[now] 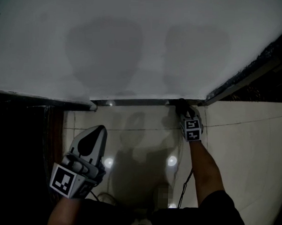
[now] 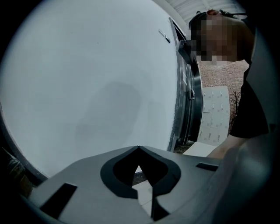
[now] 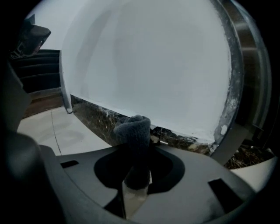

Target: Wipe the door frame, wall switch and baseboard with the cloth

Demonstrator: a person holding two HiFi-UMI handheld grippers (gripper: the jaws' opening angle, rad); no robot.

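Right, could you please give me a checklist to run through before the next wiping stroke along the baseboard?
1. Grip on the cloth: ok, the right tongs are shut on it, with a wad poking past the tips.
2. Contact with the baseboard: cannot tell; the cloth sits level with that dark strip, but no touch is visible.
3. The left tongs out of the way: ok, shut, empty, held over the floor tiles.
4. Reach to the door frame: ok, it stands just right of the cloth.
5. Position of the wall switch: cannot tell; none is recognisable.
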